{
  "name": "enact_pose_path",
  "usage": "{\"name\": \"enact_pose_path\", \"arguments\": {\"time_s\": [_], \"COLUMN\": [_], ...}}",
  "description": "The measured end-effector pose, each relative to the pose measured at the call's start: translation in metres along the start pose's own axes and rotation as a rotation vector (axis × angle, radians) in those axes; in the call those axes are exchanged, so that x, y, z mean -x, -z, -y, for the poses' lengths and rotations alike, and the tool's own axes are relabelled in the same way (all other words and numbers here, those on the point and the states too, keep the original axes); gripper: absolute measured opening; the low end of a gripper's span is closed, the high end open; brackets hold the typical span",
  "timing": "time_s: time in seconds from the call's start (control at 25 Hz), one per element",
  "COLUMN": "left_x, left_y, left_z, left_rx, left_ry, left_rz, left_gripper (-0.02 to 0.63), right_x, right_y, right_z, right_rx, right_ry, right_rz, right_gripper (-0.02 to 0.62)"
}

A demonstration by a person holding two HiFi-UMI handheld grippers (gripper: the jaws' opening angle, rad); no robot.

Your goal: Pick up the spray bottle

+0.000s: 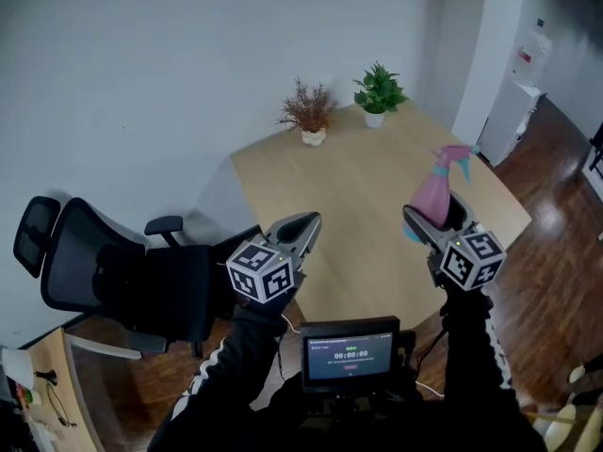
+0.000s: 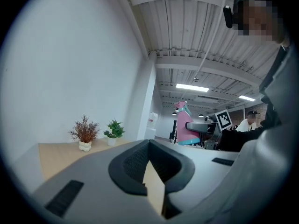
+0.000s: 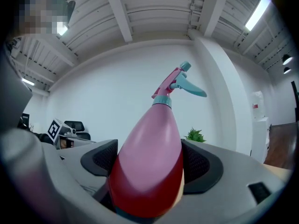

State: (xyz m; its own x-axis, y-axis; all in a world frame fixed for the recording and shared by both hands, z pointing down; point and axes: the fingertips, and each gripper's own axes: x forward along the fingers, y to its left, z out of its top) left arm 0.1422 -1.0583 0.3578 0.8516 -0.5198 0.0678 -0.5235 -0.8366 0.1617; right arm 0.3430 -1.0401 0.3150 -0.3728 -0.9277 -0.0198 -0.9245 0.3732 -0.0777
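A pink spray bottle (image 1: 433,192) with a teal trigger head is held up off the light wooden table (image 1: 363,205), and my right gripper (image 1: 435,222) is shut on its body. In the right gripper view the spray bottle (image 3: 152,160) fills the space between the black pads, its nozzle pointing up and to the right. My left gripper (image 1: 300,228) hovers over the table's near left part, jaws closed together with nothing between them. From the left gripper view the spray bottle (image 2: 185,125) shows far off to the right, clamped in the other gripper.
Two small potted plants stand at the table's far end, a reddish one (image 1: 307,113) and a green one (image 1: 378,92). A black office chair (image 1: 118,276) is at the left of the table. A screen device (image 1: 350,354) sits below between my arms. A white dispenser (image 1: 521,92) stands far right.
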Motion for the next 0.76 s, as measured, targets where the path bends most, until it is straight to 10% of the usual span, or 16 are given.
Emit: {"name": "enact_pose_path", "arguments": {"time_s": [0.76], "left_x": [0.047], "left_y": [-0.01], "left_z": [0.019], "left_rx": [0.008], "left_ry": [-0.014], "left_rz": [0.046], "left_gripper": [0.002], "right_x": [0.04], "right_y": [-0.016], "right_z": [-0.042], "right_rx": [0.086], "right_ry": [0.053], "right_rz": [0.058], "right_gripper": [0.42]}}
